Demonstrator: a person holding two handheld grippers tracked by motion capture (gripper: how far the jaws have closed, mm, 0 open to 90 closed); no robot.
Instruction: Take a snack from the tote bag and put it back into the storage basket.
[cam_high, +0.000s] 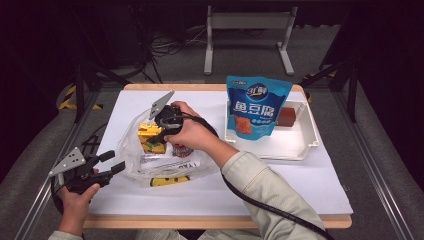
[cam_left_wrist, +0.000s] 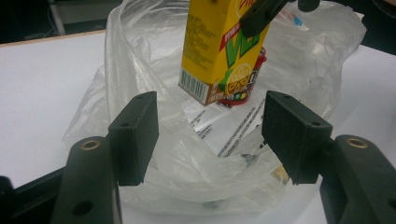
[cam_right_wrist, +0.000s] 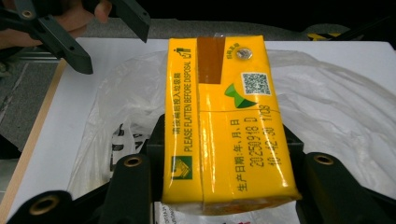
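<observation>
The right tongs (cam_right_wrist: 219, 186) are gripping a yellow lemon-tea drink carton (cam_right_wrist: 224, 121), their two black jaws pressing on its narrow sides, as the right gripper view is showing from behind the carton's top face. In the high view the right tongs (cam_high: 161, 131) are holding the carton (cam_high: 151, 137) just over the open mouth of a clear plastic bag (cam_high: 150, 167), which is lying on the white counter (cam_high: 280, 185) left of centre. The left gripper view is looking into that bag (cam_left_wrist: 140, 70): the carton (cam_left_wrist: 219, 46) is hanging tilted above its bottom, with a red-labelled item (cam_left_wrist: 240, 95) sitting just behind and below it inside the bag, and printed paper is showing through the film. The left tongs (cam_left_wrist: 210, 135) are standing apart, with nothing between the pads but the crumpled film of the bag lying beyond them; whether a pad is touching the film I cannot tell. In the high view the left tongs (cam_high: 114, 162) are hovering at the bag's left edge, near the counter's front left corner, with the person's hand wrapped around the handle. To the right, well apart from the bag, a white tray (cam_high: 310, 137) is carrying a blue snack pouch (cam_high: 255, 105) leaning upright and a small brown block (cam_high: 287, 116) just beside it.
</observation>
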